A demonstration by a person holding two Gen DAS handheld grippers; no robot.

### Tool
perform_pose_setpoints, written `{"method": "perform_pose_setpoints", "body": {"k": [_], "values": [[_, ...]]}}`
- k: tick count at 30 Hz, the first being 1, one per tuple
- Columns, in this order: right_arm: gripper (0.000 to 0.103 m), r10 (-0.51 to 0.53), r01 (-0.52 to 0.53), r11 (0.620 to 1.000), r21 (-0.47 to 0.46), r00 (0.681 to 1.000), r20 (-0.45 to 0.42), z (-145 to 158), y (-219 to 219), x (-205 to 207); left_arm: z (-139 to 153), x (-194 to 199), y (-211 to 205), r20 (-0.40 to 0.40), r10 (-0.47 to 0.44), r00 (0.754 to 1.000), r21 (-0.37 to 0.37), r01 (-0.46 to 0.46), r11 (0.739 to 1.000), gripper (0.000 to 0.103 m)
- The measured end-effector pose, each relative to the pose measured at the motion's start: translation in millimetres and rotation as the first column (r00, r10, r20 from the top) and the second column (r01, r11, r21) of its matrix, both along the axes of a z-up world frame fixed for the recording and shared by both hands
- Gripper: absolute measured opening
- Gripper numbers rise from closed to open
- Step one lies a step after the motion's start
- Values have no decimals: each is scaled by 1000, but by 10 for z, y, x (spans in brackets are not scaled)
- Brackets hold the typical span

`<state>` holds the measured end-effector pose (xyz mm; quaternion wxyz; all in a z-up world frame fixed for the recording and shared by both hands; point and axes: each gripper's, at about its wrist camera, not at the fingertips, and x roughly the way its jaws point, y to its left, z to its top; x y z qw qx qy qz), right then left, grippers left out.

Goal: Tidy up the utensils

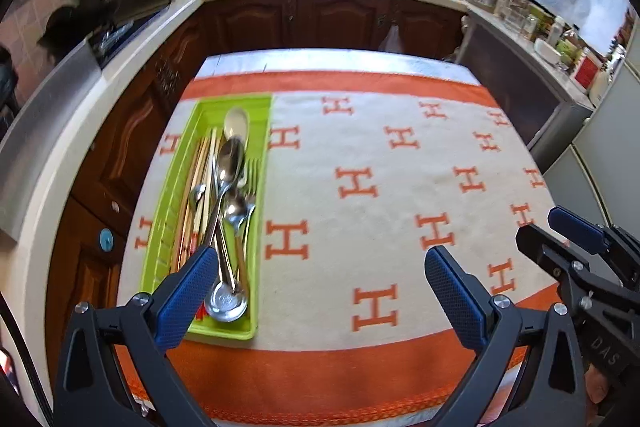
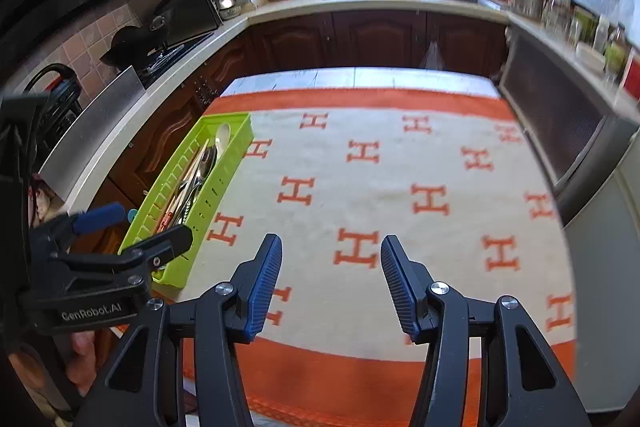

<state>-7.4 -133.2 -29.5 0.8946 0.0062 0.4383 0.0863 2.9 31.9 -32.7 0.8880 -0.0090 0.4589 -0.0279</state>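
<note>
While both claws are hanging empty above the cloth, little is looking risky: the likeliest slip is a low arm clipping the tray's near corner and nudging it toward the table edge at nine o'clock. Left claw [image 1: 320, 291] is gaping fully, touching nothing. Right claw [image 2: 330, 287] is standing partly open, holding nothing. Further off at ten o'clock, the green tray [image 1: 256, 211] is holding the utensils [image 1: 226, 195] piled together.
</note>
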Motion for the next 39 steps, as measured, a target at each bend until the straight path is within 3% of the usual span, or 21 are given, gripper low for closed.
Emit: {"method": "perform_pose_setpoints", "body": {"k": [3,8,14,22,39], "values": [[54,4,-3,1000,-20,1000,24,209,-73,-49,193,-11,-99,45,-10,999,11,10,1000,102],[54,-26,24,998,59,1000,17,496,-247,-131,451,-50,-184,92,-4,996,8,4,1000,102],[61,-80,76,994,80,996,47,677,-295,-271,530,-123,-274,110,0,994,33,-4,999,102],[63,-111,106,992,71,991,73,709,-268,-369,481,-174,-259,109,25,994,37,-29,999,102],[63,-102,99,992,78,994,39,577,-227,-271,419,-155,-216,90,45,995,45,-49,998,102]]}}
